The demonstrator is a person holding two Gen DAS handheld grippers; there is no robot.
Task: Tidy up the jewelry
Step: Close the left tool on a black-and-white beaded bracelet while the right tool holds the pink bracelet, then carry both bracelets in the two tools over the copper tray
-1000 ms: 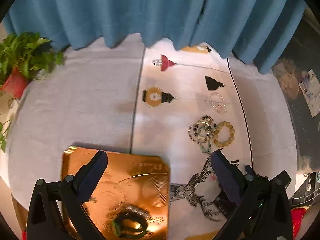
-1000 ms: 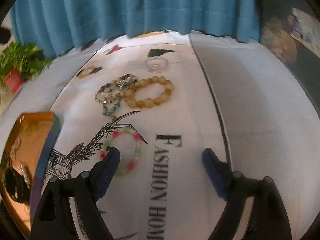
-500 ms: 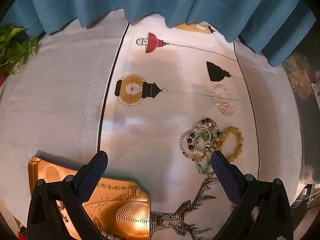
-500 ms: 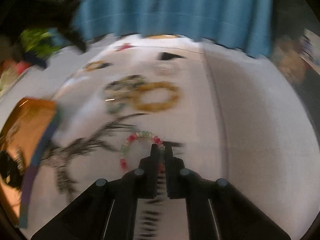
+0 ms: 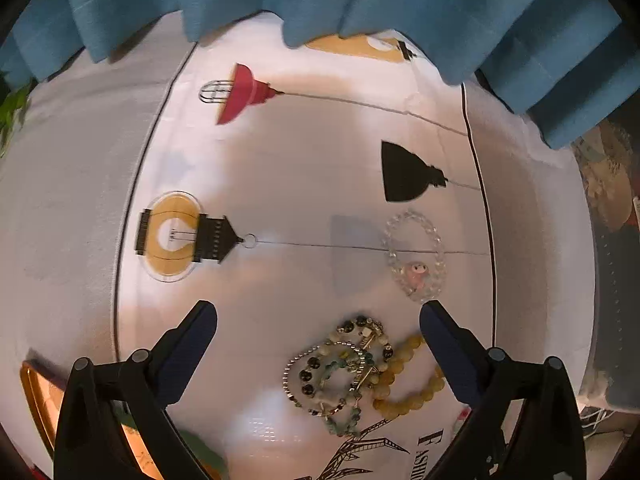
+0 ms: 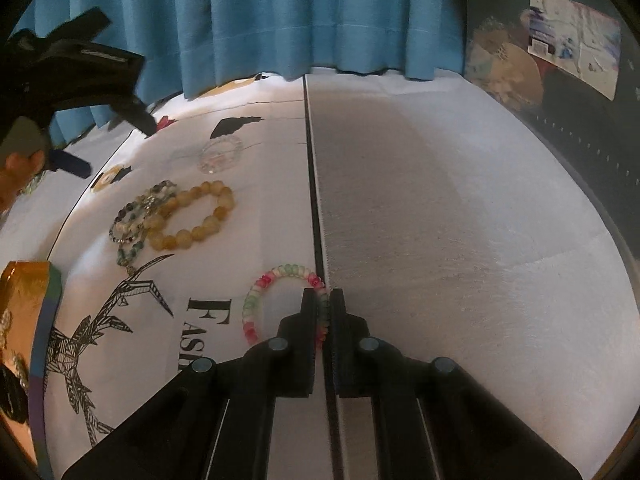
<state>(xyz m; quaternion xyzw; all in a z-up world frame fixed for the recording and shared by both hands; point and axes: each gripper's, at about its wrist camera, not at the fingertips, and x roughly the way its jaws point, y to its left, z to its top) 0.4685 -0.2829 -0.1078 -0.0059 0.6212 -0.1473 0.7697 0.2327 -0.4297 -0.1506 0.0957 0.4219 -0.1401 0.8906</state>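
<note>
At the far left edge of the right wrist view stands a gold tray (image 6: 24, 292) with a blue-green rim, dark jewelry lying inside it. Beside it on the printed white tablecloth (image 6: 248, 208) lies a tangle of mixed dark, silver and green bead bracelets (image 6: 138, 216), touching a yellow bead bracelet (image 6: 192, 216) of round, honey-coloured beads. Farther back rests a clear crystal bracelet (image 6: 222, 154); the left wrist view shows a small pink charm on it. The left gripper (image 5: 318, 314) hangs above the cloth with its blue-padded fingers spread wide and nothing between them, the tangle and the yellow bracelet lying just below its right finger. Nearer the camera, next to the dark stripe that divides the print from the plain grey cloth, lies the pastel bracelet (image 6: 260, 304), a ring of translucent pink, white and pale green beads. The right gripper (image 6: 323, 294) has its black fingers pressed together on that bracelet's right-hand side.
</note>
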